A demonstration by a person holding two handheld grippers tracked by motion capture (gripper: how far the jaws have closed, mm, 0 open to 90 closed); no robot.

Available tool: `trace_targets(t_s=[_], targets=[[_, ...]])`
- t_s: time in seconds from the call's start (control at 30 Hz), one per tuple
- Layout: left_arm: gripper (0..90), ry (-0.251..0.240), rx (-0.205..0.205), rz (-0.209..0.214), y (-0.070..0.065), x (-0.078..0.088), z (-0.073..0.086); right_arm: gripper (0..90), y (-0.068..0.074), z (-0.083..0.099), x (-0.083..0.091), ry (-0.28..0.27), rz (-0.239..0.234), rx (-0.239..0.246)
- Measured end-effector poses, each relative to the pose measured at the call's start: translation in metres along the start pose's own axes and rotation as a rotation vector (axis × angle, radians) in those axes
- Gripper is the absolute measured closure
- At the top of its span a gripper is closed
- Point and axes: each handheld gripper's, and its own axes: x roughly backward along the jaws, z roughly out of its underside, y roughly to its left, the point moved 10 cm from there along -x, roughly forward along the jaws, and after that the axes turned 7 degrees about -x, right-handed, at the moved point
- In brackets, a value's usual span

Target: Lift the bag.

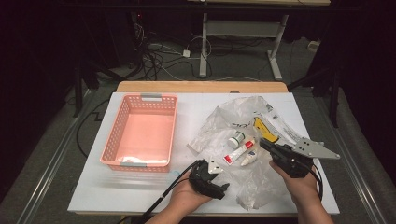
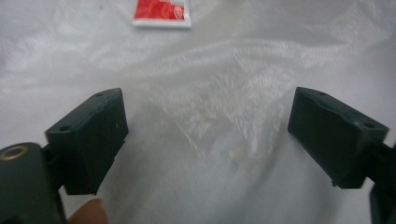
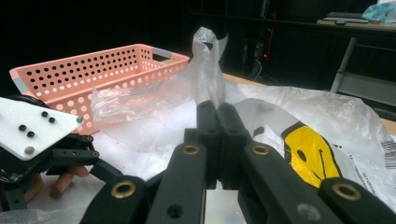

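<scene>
High view | pink basket left | tubes on plastic bag

High overhead; two close claw-mounted views; shared plastic bag

**Colours on the table**

The basket is salmon pink with grey handles. The bag is clear, printed with a yellow smiley face in black. The tube is white with red ends. Both grippers are black; the table is white.
</scene>
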Motion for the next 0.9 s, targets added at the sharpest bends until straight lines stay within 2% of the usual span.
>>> trace_targets(t_s=[0.07,0.13,0.2,0.3,0.37,0.47,0.5,0.53,0.63,0.67,0.73,0.8,0.9], targets=[[23.4,-0.009,0.006,-0.006,0.000,-0.001,-0.001,90.0,0.000,0.001,-0.001,0.002,0.000,0.002],[34.5,-0.027,-0.014,-0.001,-0.002,0.000,-0.002,90.0,0.001,0.001,-0.002,0.005,-0.002,0.002],[55.8,-0.041,-0.042,0.025,-0.006,0.000,-0.004,90.0,0.002,0.002,-0.003,0.007,-0.004,0.005],[73.3,-0.048,-0.022,0.039,-0.005,0.000,-0.005,90.0,0.002,0.003,-0.003,0.009,0.000,0.000],[88.7,-0.050,0.000,0.050,-0.003,-0.001,-0.006,90.0,0.002,0.002,-0.002,0.008,-0.001,-0.002],[89.0,-0.057,0.007,0.049,-0.002,0.001,-0.005,90.0,0.001,0.002,-0.001,0.005,0.004,0.004],[89.0,-0.063,0.015,0.031,0.000,0.002,-0.005,90.0,0.001,0.003,-0.001,0.005,0.007,-0.001],[89.1,-0.087,0.039,0.019,0.003,0.004,-0.006,90.0,0.000,0.003,-0.001,0.006,0.004,-0.004],[89.0,-0.199,0.120,-0.003,0.012,0.015,-0.009,90.0,-0.002,0.004,-0.001,0.004,0.008,-0.003],[89.0,-0.223,0.126,-0.021,0.015,0.018,-0.010,90.0,-0.003,0.004,-0.001,0.002,0.011,-0.003],[89.0,-0.258,0.114,-0.058,0.021,0.023,-0.013,90.0,-0.004,0.004,-0.002,0.003,0.010,-0.008],[89.0,-0.303,0.134,-0.070,0.027,0.031,-0.020,90.0,-0.004,0.000,-0.003,-0.012,0.013,-0.011],[89.0,-0.363,0.134,-0.108,0.037,0.046,-0.033,90.0,-0.003,-0.011,-0.004,-0.039,0.024,-0.005]])
